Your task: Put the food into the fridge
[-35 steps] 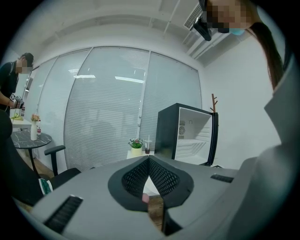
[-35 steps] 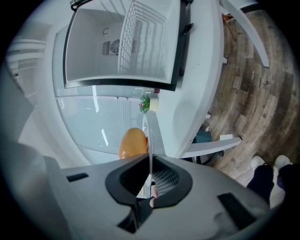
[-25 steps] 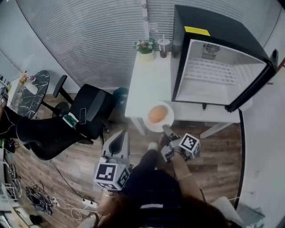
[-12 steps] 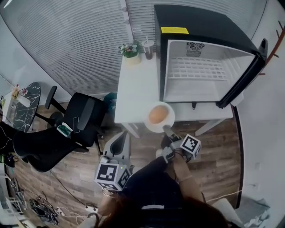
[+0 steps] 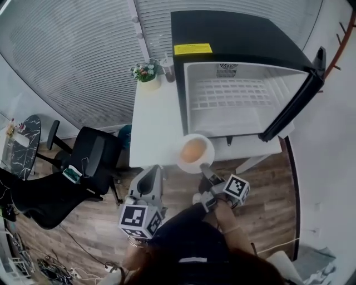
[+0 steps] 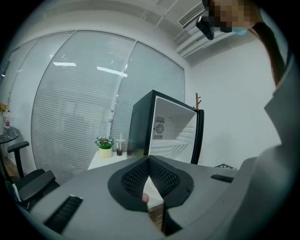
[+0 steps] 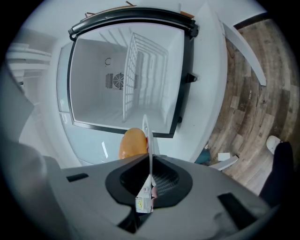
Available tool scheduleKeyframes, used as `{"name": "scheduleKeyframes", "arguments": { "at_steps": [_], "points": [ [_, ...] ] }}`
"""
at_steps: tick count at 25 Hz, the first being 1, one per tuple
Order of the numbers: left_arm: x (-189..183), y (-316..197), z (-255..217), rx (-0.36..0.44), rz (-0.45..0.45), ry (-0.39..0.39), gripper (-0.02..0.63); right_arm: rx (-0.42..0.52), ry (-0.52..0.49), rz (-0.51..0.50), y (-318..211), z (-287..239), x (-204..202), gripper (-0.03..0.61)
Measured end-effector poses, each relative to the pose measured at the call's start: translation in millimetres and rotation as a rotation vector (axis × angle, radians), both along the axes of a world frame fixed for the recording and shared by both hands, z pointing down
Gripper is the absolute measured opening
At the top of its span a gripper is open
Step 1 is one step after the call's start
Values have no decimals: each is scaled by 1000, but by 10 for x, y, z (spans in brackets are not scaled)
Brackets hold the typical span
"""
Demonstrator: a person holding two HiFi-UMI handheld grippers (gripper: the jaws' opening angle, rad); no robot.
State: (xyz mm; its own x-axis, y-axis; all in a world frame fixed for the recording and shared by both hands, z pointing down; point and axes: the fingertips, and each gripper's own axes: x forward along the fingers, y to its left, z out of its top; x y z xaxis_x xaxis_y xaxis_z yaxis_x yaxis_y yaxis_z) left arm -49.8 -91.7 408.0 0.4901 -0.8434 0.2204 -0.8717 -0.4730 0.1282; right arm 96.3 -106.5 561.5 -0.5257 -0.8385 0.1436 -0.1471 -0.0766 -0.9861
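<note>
Plate [image 5: 209, 146] with bun [image 5: 193, 150], rim pinched by right gripper [image 5: 206, 170] fingers; left gripper [image 5: 149, 175] fingers together, empty.

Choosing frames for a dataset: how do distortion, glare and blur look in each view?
Head view: fisheye bows the blinds and fridge; evenly lit, sharp. Left gripper view: dark round vignette, light streaks reflected on the blinds, mosaic patch top right. Right gripper view: same vignette; plate in the right tongs seen edge-on, fridge interior bright.

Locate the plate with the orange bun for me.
Head view, centre: the plate with the bun is clamped by its rim in the right gripper, at the white table's front edge, just before the open fridge.
</note>
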Motion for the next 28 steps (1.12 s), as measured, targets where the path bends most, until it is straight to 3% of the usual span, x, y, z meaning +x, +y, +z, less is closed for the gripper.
{"name": "scheduleKeyframes", "arguments": {
  "at_steps": [12, 28],
  "points": [
    [441, -342, 13, -2, 25, 22, 5, 31, -30, -27, -90, -287, 343, 12],
    [906, -724, 51, -17, 80, 56, 5, 58, -42, 23, -236, -703, 872, 12]
  ]
}}
